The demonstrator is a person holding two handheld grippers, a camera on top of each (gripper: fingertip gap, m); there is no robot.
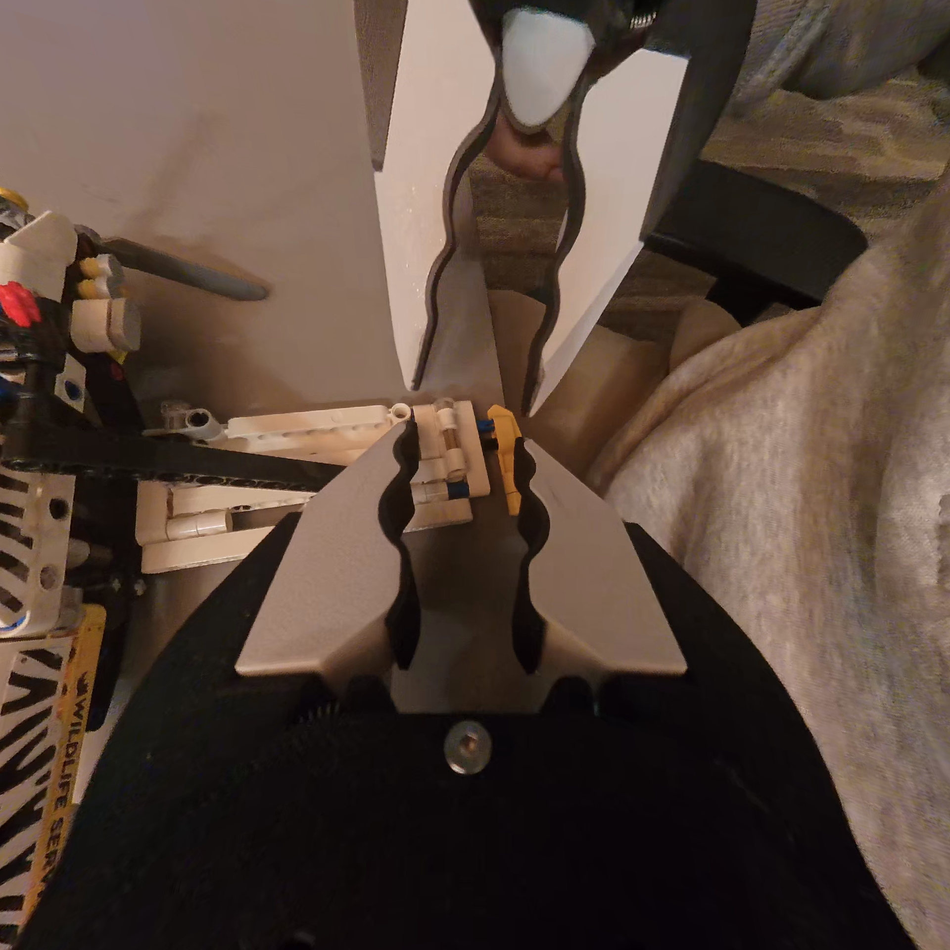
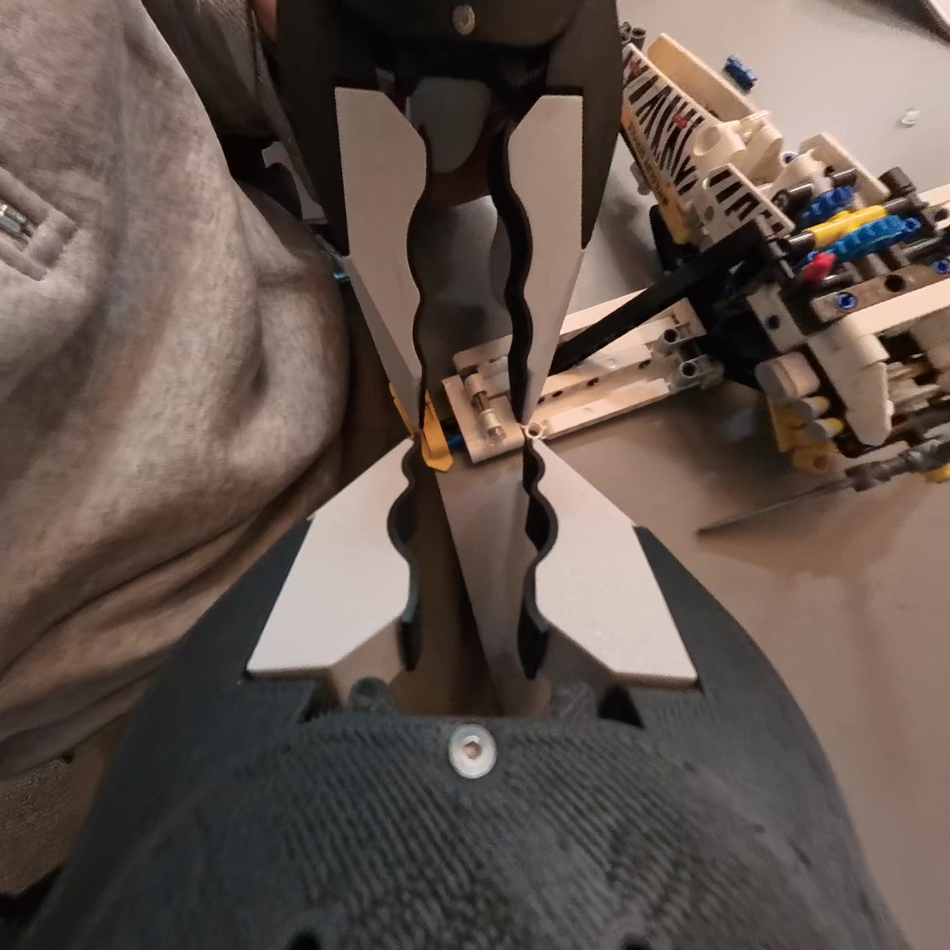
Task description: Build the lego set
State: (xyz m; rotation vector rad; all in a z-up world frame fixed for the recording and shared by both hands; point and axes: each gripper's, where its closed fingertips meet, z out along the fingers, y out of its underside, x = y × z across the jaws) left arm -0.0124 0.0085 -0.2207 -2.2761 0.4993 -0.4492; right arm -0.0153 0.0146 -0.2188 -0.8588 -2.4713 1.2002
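Up close, we see our left gripper (image 1: 465,434) with its jaws spread wide around the end of a white Lego beam assembly (image 1: 329,462) lying flat on the tan tabletop (image 1: 205,128). One wavy black fingertip touches the white end block; the other rests against a small yellow Lego piece (image 1: 506,452) pinned to the very end of that assembly. We cannot tell whether the jaws are pressing or only touching.

Facing it tip to tip, our right gripper (image 2: 473,455) is spread to about the same width, and its tips meet the same spot from the opposite side: one by the yellow piece (image 2: 434,447), the other at a round white connector (image 2: 534,431).

Farther out, the white beam and a black beam (image 2: 632,318) run back to the main Lego model (image 2: 771,267), a white vehicle body with zebra-stripe panels, blue, yellow and red parts and grey pins.

Just beside the two grippers, the table edge passes under the fingertips, and a person's grey fleece sleeve (image 1: 771,462) crowds that side. Open tabletop lies beyond the model, with a few loose small pieces (image 2: 740,69) well apart.
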